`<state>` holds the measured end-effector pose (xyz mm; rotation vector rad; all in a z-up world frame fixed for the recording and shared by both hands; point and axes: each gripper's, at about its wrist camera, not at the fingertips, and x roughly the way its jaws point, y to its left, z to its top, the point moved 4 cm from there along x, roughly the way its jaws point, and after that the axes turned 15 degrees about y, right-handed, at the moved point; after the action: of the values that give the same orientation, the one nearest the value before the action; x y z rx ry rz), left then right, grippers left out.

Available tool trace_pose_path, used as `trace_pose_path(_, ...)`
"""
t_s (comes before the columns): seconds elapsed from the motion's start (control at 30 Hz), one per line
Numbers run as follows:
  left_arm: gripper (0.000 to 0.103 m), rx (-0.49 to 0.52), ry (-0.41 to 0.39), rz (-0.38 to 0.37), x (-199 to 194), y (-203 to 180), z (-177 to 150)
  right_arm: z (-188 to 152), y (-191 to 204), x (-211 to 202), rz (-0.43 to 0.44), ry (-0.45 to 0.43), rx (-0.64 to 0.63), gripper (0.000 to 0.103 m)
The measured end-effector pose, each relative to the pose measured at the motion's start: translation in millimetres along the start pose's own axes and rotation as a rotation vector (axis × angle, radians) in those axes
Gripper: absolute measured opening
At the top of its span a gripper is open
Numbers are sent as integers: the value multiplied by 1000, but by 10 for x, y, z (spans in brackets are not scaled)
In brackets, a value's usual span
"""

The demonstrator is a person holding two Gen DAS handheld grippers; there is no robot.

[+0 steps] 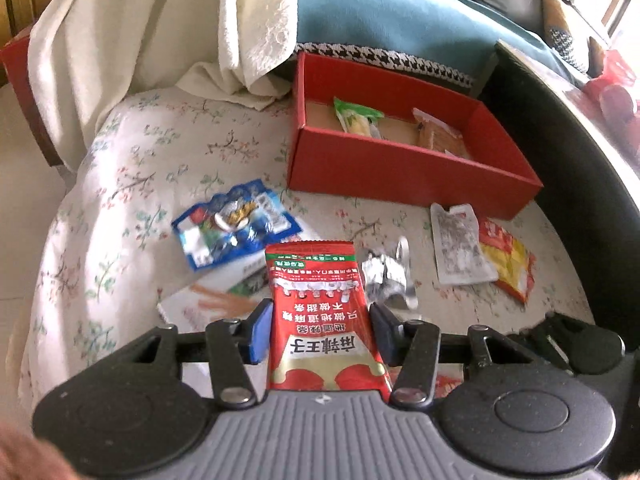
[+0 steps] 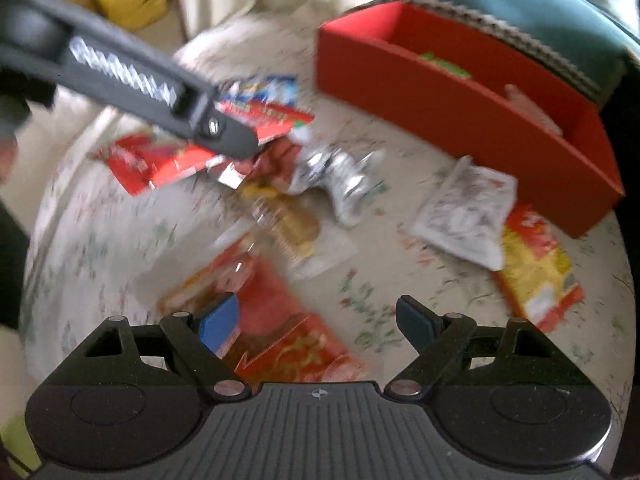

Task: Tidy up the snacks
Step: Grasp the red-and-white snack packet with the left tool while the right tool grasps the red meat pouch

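The left gripper point(image 1: 320, 330) is made of black arms joined by round silver screws point(image 1: 236, 395). Its fingers point(image 1: 259, 334) are tipped with blue pads. Just behind the screws, a grey ribbed plate point(image 1: 320, 432) is seen, stamped with a small cross mark. A round black disc is set on each side of that plate.

The right gripper point(image 2: 320, 328) is built the same way: black arms, silver screws point(image 2: 228, 388), blue-padded fingers point(image 2: 220, 326) and a dark ribbed plate point(image 2: 320, 436) with a small cross mark.
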<state>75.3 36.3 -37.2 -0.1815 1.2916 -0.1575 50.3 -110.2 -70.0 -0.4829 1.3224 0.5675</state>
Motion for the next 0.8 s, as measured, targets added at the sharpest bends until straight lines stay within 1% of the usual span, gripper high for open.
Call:
trace_pose_path(0.03, 44, -1, 1, -6, -11, 10, -29, -6, 16, 5, -3, 5, -15, 98)
trace_pose_path(0.1, 44, 5, 3, -11, -28, 18, -67, -12, 23, -3, 3, 2, -25, 98)
trace_pose_path(0.2, 44, 21, 1, -5, -36, 21, -81, -42, 30, 2, 42, 11, -50, 98)
trace_pose_path(0.23, 44, 29, 1, -2, -39, 22, -89, -50, 27, -9, 42, 11, -53, 98)
trace_pose_path(0.3, 44, 41, -2, 2, -45, 14, -101, -67, 33, -41, 69, 2, -65, 98)
trace_pose_path(0.4, 44, 51, 0, -10, -44, 14, -110, -87, 74, -37, 92, 10, -95, 99)
trace_pose_path(0.47, 44, 57, 3, -3, -35, 7, -120, -114, 132, 43, 79, 41, -133, 99)
trace_pose_path(0.5, 44, 61, 5, 2, -30, 2, -120, -115, 174, 74, 64, 34, -154, 102)
trace_pose_path(0.57, 44, 65, 5, 7, -26, -5, -122, -119, 254, 97, 26, 19, -189, 103)
trace_pose_path(0.63, 44, 76, 3, 13, -25, -18, -124, -100, 281, 79, 10, 3, -173, 99)
trace_pose_path(0.67, 44, 81, 3, 14, -26, -23, -124, -87, 281, 60, 13, -1, -165, 93)
trace_pose_path(0.7, 44, 85, 3, 13, -26, -28, -125, -80, 273, 33, 19, -2, -152, 89)
trace_pose_path(0.73, 45, 87, 4, 12, -27, -29, -126, -76, 258, 16, 20, -1, -132, 87)
trace_pose_path(0.8, 45, 91, 6, 8, -31, -31, -131, -63, 216, -4, 5, 0, -92, 80)
